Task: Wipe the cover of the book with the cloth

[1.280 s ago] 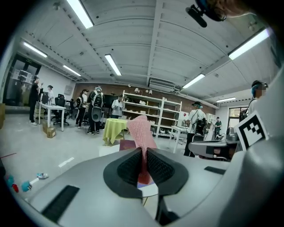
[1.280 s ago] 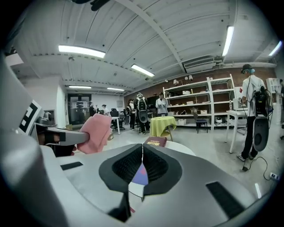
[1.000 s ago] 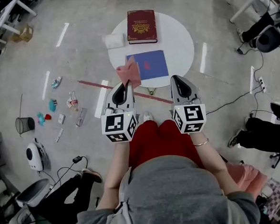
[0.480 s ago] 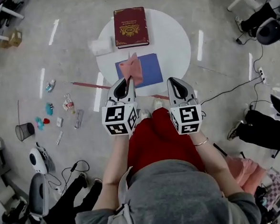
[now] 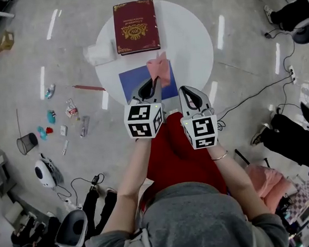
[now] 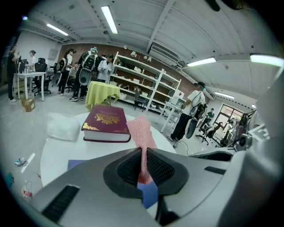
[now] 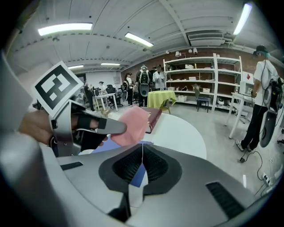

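A maroon book point(image 5: 135, 26) with gold print lies closed at the far side of the round white table point(image 5: 191, 38). In the left gripper view the book point(image 6: 106, 124) lies ahead and slightly left. My left gripper point(image 5: 151, 85) is shut on a pink cloth point(image 5: 159, 70), which stands up from the jaws above a blue sheet point(image 5: 133, 77). The cloth point(image 6: 141, 133) is pinched between the pads. My right gripper point(image 5: 190, 94) hangs at the table's near edge, shut with nothing in it; its view shows the cloth point(image 7: 131, 125) to its left.
A white crumpled bag point(image 5: 99, 53) lies at the table's left edge beside the book. Litter point(image 5: 69, 113) and a wire bin point(image 5: 26, 143) are on the floor to the left. Cables point(image 5: 258, 94) run across the floor to the right. People point(image 6: 93, 66) stand by shelves behind the table.
Both grippers have moved forward toward the table, and the left one has carried the pink cloth further over the blue sheet, nearer the book.
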Demonstrator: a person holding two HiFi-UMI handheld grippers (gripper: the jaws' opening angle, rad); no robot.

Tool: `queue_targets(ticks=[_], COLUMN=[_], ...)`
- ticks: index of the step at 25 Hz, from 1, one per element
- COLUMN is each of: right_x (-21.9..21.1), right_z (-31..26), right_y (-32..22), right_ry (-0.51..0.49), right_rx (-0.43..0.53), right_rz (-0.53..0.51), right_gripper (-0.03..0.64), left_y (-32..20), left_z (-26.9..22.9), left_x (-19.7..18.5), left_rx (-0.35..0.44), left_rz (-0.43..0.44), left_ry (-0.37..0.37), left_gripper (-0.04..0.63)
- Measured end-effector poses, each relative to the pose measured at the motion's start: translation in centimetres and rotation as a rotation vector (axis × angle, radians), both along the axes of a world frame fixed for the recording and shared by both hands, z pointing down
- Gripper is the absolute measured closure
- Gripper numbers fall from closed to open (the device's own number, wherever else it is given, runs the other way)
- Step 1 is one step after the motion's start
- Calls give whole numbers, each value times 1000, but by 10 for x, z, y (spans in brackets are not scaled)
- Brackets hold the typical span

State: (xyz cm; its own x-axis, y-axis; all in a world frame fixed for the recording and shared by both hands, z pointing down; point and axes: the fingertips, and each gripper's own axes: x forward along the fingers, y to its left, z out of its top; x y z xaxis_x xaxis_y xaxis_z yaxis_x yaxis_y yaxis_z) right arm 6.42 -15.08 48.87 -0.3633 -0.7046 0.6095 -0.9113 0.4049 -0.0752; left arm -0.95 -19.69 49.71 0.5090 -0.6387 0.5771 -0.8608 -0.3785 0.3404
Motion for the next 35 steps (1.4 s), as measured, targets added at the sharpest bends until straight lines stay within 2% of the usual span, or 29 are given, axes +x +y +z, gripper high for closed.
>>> queue_targets(ticks=[7, 12, 15, 20, 35], right_x=[-2, -9, -16, -30, -75], right_z=[26, 39, 41, 44, 46], right_y=[-13, -21, -24, -26, -12], right_ry=[0, 4, 5, 9, 22], right_rx=[-63, -97, -112, -125, -123], right_rz=[-7, -21, -37, -76, -210], right_gripper=[588, 588, 588, 588, 588], left_y=[-11, -12, -9, -1, 26], left_z=[50, 84, 92, 96, 102], left_x=[21, 18, 7, -22, -121], left_rx=[-145, -259, -296, -324, -332], left_rz=[30, 25, 7, -48, -231], left_ry=[3, -47, -76, -108, -211], left_gripper=[563, 563, 563, 563, 563])
